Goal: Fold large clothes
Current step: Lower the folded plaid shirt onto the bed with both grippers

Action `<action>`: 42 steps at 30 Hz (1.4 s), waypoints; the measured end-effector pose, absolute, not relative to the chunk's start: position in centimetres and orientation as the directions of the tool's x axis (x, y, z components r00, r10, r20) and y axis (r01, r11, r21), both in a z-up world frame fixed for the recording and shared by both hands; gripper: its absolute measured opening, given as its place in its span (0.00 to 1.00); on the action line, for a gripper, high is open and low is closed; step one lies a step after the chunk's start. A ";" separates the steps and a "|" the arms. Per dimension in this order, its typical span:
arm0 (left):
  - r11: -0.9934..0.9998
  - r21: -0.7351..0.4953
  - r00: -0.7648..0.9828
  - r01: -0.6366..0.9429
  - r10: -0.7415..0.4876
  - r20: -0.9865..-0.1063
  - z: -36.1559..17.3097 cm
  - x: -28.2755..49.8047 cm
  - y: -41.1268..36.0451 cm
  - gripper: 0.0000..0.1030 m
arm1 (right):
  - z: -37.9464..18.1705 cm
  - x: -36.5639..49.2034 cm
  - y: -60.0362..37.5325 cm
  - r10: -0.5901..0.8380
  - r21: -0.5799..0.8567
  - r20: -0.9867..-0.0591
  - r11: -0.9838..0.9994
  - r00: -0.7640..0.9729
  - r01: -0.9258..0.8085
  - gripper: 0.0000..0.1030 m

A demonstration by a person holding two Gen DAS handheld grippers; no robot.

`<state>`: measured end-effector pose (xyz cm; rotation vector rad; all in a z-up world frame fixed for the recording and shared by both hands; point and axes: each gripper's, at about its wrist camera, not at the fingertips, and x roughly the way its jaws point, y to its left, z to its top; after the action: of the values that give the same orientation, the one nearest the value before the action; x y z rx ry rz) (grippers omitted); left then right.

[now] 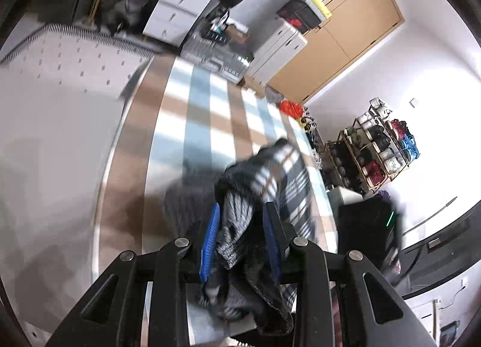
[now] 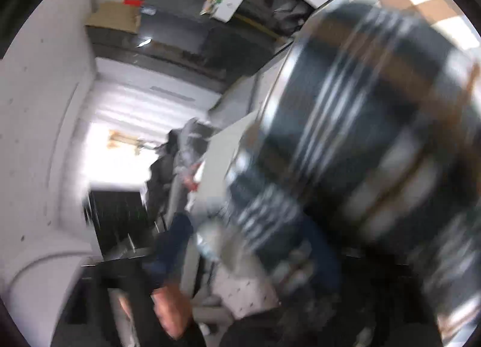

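1. Left gripper (image 1: 242, 220), lower centre, clamps a bunched fold of the plaid garment (image 1: 270, 172) over the checked cloth (image 1: 195, 100)
2. Right view is blurred; the garment (image 2: 360, 124) fills its right side, gripper state unclear

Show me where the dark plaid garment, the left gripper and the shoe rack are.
dark plaid garment (image 1: 270, 172): left wrist view, on the bunched fabric above the fingers.
left gripper (image 1: 240, 220): left wrist view, midway between the blue-padded fingertips.
shoe rack (image 1: 375, 151): left wrist view, on its middle shelves.
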<state>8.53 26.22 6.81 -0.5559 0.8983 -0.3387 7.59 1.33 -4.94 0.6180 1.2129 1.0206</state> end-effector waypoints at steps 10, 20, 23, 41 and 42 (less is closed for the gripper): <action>0.824 -0.545 0.427 0.155 -0.553 -0.715 3.0 8.8 16.4 0.23 | -11.0 6.9 0.8 0.853 0.829 -0.521 0.492 -0.045 -0.267 0.72; 0.825 -0.564 0.342 0.030 -0.539 -0.770 -3.3 8.9 17.0 0.10 | -10.1 4.5 -0.5 0.862 0.810 -0.505 0.458 -0.040 -0.365 0.72; 0.804 -0.595 0.353 0.006 -0.559 -0.750 -4.4 7.6 18.4 0.04 | -8.5 4.6 -3.2 0.877 0.829 -0.477 0.430 -0.052 -0.358 0.75; 0.978 -0.150 0.548 0.144 -0.205 -0.811 -1.8 2.3 12.9 0.03 | -10.2 12.6 -8.0 0.488 0.286 -0.823 0.800 0.293 -0.528 0.94; 0.984 -0.101 0.569 0.150 -0.170 -0.804 -1.6 1.9 12.3 0.03 | -10.3 12.5 -8.0 0.494 0.298 -0.822 0.797 0.284 -0.526 0.94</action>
<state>1.90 12.28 -1.63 -0.0226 0.9468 -0.1874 12.51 -7.95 -10.26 -0.0335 1.0868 0.6824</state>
